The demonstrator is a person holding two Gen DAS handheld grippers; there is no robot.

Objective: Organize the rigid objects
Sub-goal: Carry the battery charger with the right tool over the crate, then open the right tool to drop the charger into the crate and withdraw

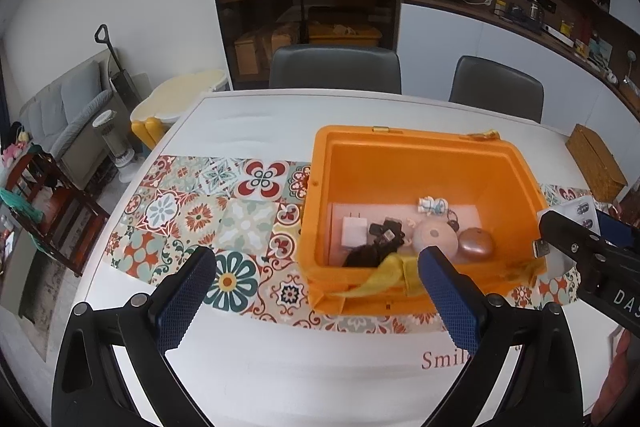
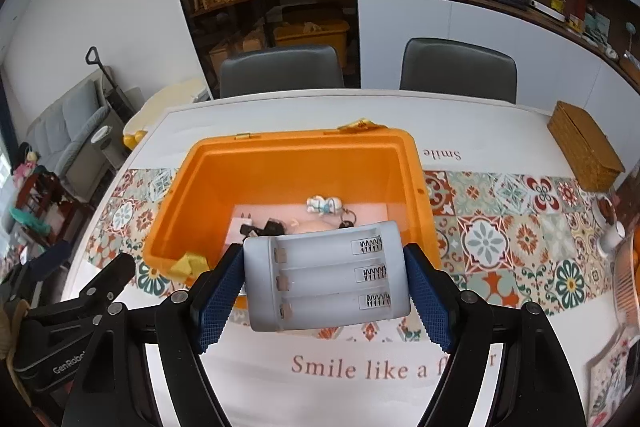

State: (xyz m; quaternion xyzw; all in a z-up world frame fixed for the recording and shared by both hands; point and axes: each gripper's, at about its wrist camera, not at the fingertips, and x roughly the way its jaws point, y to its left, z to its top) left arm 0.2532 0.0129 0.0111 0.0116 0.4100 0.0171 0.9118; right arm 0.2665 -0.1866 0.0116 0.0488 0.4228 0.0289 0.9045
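An open orange box [image 1: 420, 151] [image 2: 296, 155] stands on the patterned table runner. It holds a white plug adapter [image 1: 354, 231], a black tangled item [image 1: 386, 231], a round pink object [image 1: 435, 235], a copper-coloured mouse-shaped object [image 1: 475, 243] and a small white-blue figurine [image 1: 432, 205] [image 2: 324, 205]. My right gripper [image 2: 326, 285] is shut on a white battery charger [image 2: 326, 277] with three empty slots, held above the box's near rim. My left gripper [image 1: 318, 295] is open and empty, at the box's near-left corner. The right gripper's body [image 1: 580, 251] shows at the right in the left wrist view.
A wicker box [image 2: 584, 145] sits at the table's far right. White cups [image 2: 610, 237] and a tray stand at the right edge. Two grey chairs [image 2: 280, 71] stand behind the table. Yellow cloth [image 1: 384, 277] hangs over the box's near rim.
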